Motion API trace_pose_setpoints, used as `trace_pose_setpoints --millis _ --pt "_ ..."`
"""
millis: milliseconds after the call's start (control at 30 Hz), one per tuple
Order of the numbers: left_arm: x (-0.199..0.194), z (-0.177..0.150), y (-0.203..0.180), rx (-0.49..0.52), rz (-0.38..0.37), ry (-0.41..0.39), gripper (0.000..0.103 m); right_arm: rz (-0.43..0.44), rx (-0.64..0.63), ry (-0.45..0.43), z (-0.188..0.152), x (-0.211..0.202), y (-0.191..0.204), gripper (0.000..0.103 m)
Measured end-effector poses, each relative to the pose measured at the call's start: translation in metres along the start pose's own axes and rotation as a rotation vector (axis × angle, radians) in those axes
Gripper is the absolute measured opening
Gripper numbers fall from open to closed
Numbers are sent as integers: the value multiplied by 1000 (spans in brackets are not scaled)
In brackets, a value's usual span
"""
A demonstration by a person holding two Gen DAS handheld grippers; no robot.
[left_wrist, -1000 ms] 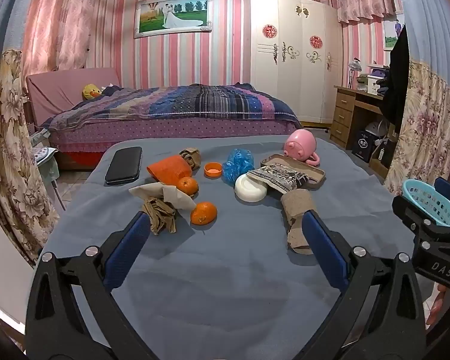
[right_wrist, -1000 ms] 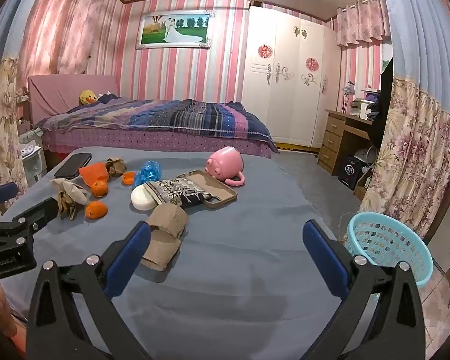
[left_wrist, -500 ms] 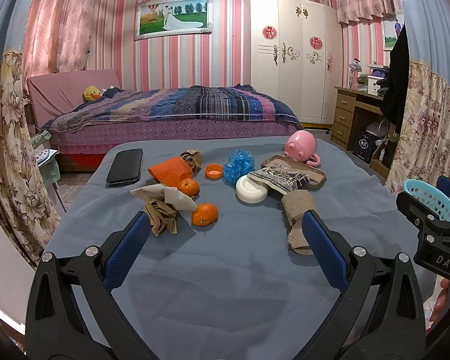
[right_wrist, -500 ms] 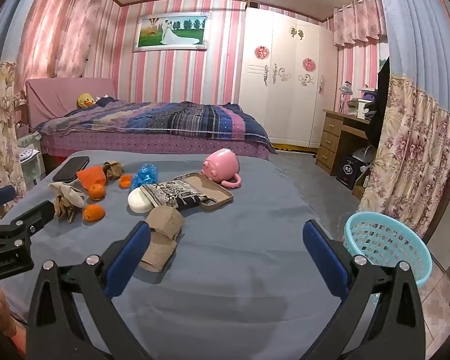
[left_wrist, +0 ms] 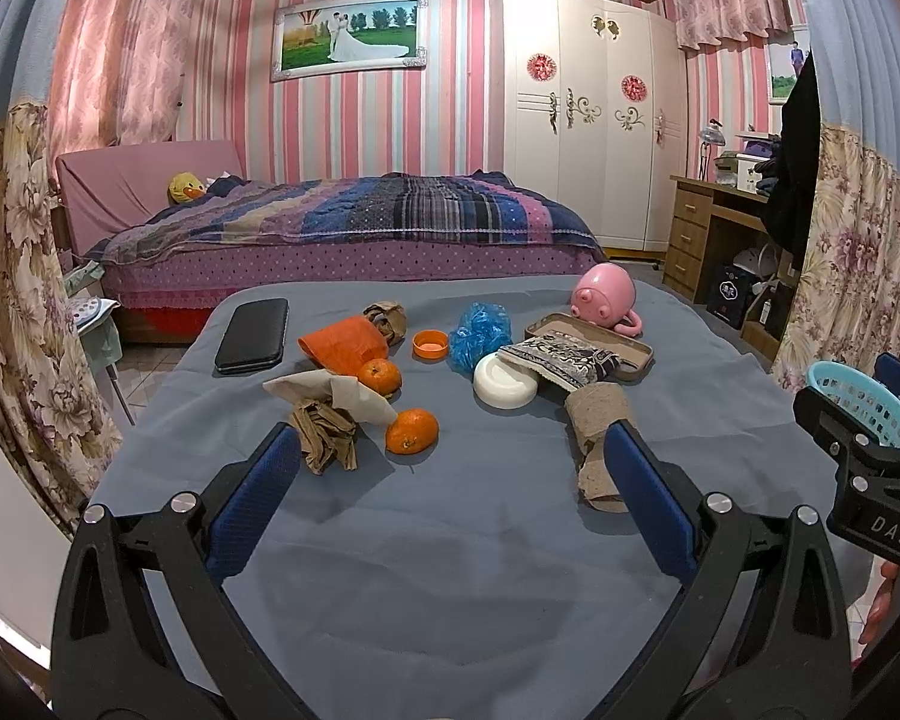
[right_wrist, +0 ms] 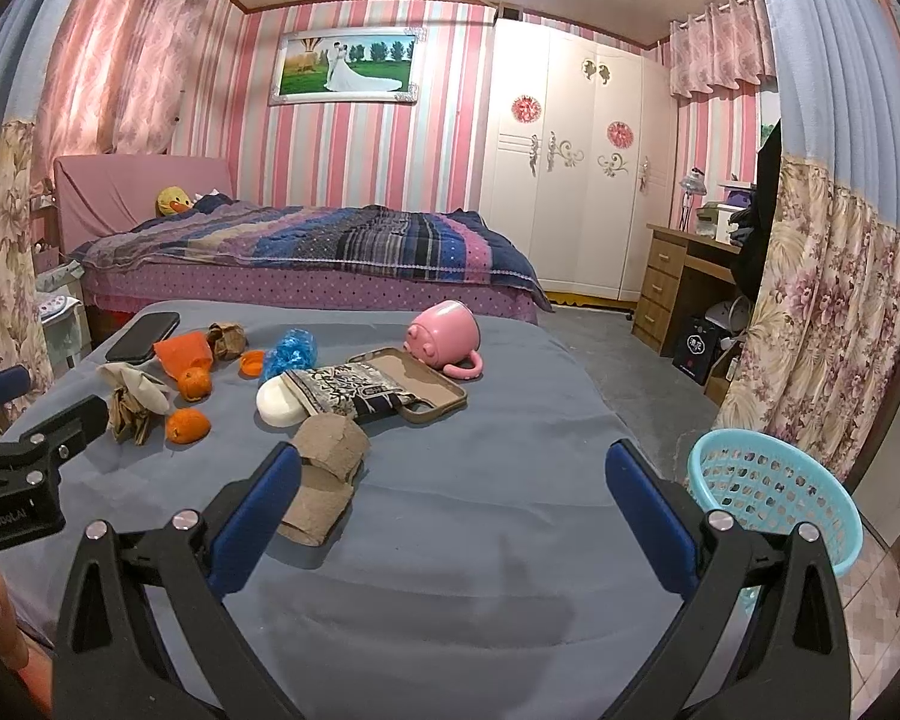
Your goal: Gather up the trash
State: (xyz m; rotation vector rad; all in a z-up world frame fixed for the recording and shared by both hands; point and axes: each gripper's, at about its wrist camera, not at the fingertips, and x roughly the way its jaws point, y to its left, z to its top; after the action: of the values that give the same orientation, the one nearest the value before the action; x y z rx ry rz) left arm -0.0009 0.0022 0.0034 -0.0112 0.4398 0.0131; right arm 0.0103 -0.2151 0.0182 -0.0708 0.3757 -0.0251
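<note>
Trash lies across a blue-grey tablecloth [left_wrist: 450, 540]: crumpled brown paper [left_wrist: 324, 435] under a beige tissue [left_wrist: 330, 390], a flattened cardboard roll [left_wrist: 594, 420], a blue plastic wad [left_wrist: 480, 336], an orange bag [left_wrist: 345, 348], an orange cap [left_wrist: 431, 343] and a brown wad [left_wrist: 387, 318]. My left gripper [left_wrist: 450, 462] hovers open over the near cloth, holding nothing. My right gripper [right_wrist: 450, 480] is open too, the cardboard roll [right_wrist: 324, 480] by its left finger. A turquoise basket [right_wrist: 768, 504] stands on the floor at the right.
Two oranges [left_wrist: 413, 430], a black phone [left_wrist: 253, 334], a white round dish [left_wrist: 505, 382], a patterned cloth on a brown tray [left_wrist: 630, 348] and a pink mug [left_wrist: 605, 298] on its side share the table. A bed [left_wrist: 354, 240] lies beyond, floral curtains at both sides.
Both views have tilted slightly upward and back, so the table objects sit a little lower in frame. Nothing on the table has moved and both grippers stay open.
</note>
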Motion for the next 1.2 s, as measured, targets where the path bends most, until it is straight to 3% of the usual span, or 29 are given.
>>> trace_pose_setpoints --millis 1200 --pt "0 1 1 -1 -2 -1 98 -4 0 -2 2 -1 -5 99"
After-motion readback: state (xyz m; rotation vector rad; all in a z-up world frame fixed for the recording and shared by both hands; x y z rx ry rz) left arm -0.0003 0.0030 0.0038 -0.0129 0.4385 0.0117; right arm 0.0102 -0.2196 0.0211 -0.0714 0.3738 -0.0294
